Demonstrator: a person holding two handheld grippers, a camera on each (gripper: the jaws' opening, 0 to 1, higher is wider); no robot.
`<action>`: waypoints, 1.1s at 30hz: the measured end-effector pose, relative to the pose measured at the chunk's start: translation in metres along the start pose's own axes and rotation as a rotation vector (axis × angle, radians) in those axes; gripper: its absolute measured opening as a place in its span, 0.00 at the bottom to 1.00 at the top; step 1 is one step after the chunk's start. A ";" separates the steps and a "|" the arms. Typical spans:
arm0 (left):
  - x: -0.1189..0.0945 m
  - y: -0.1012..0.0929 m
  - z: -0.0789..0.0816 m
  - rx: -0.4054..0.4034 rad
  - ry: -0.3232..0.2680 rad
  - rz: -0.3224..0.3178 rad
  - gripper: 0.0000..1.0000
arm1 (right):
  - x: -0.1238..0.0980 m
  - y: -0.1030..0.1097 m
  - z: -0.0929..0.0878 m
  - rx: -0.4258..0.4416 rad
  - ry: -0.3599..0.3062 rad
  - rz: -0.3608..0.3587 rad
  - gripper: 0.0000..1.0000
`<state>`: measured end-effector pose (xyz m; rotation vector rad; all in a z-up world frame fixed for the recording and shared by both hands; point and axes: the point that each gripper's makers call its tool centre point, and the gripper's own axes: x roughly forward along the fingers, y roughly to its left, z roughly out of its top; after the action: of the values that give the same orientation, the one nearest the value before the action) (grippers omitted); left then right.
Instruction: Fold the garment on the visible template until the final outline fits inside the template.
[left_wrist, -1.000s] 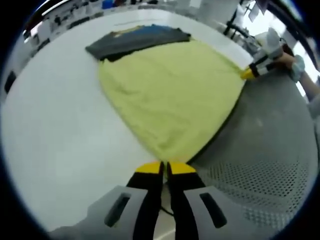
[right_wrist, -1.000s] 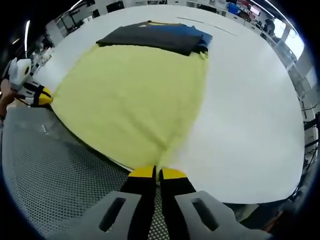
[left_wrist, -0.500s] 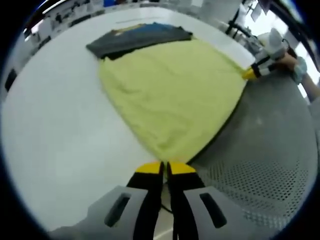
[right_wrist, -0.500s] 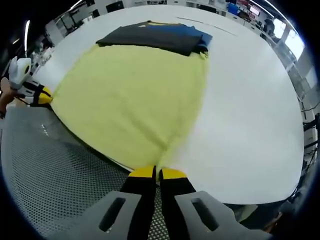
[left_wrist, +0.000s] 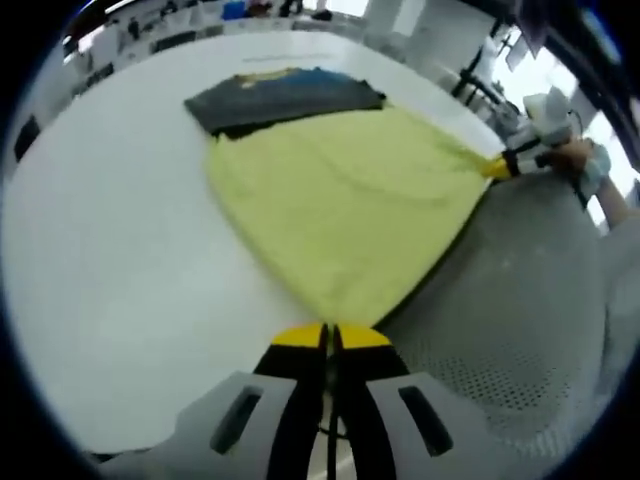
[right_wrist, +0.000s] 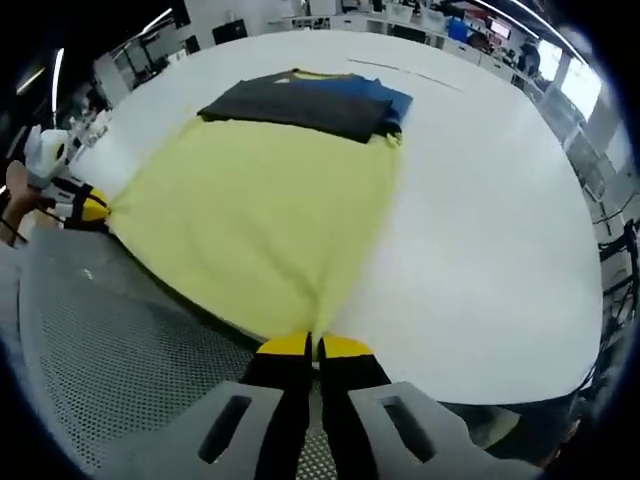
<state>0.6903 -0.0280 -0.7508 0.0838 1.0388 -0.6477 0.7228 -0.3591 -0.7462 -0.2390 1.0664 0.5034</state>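
Both tools pinched shut on corners of the yellow garment (left_wrist: 345, 215). The left tool (left_wrist: 326, 337) clamps the near corner in the left gripper view; the right tool (right_wrist: 312, 345) clamps the opposite near corner in the right gripper view. Cloth is pulled taut between them, near edge lifted off the white bench (left_wrist: 110, 250), far edge lying against a dark folded pile (left_wrist: 285, 95) at the back.

Step in hand, as I judge it: start of a fold. The near hem is gripped at both ends and ready to carry forward over the body of the garment. No template outline that I can make out; it could be under the cloth or the dark pile, can't tell.

Next move probably calls for both tools travelling together toward the dark pile, keeping the hem level and tension even so the edge lands straight, then letting go. Uneven speed would skew the fold.

View differences: the left gripper view shows the right tool (left_wrist: 497, 167) at the far right with a hand (left_wrist: 568, 155) behind it, plus a grey perforated surface (left_wrist: 520, 330) alongside the cloth. The right gripper view shows the left tool (right_wrist: 88, 208) at the far left, the same grey perforated surface (right_wrist: 110, 340) on its left, and a wide bare stretch of bench (right_wrist: 490, 230) to the right. The dark pile (right_wrist: 305, 100) shows a blue layer there more clearly.
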 end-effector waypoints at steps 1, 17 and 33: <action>-0.002 -0.002 0.003 0.002 -0.007 -0.004 0.00 | -0.003 -0.001 0.002 0.004 -0.011 -0.003 0.03; -0.048 0.000 0.039 -0.046 -0.195 -0.005 0.00 | -0.038 0.000 0.027 0.030 -0.168 -0.038 0.03; -0.065 0.001 0.041 -0.050 -0.231 -0.001 0.00 | -0.056 0.010 0.030 0.045 -0.221 -0.038 0.03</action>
<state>0.7009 -0.0122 -0.6760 -0.0348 0.8317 -0.6162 0.7196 -0.3536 -0.6826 -0.1595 0.8557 0.4603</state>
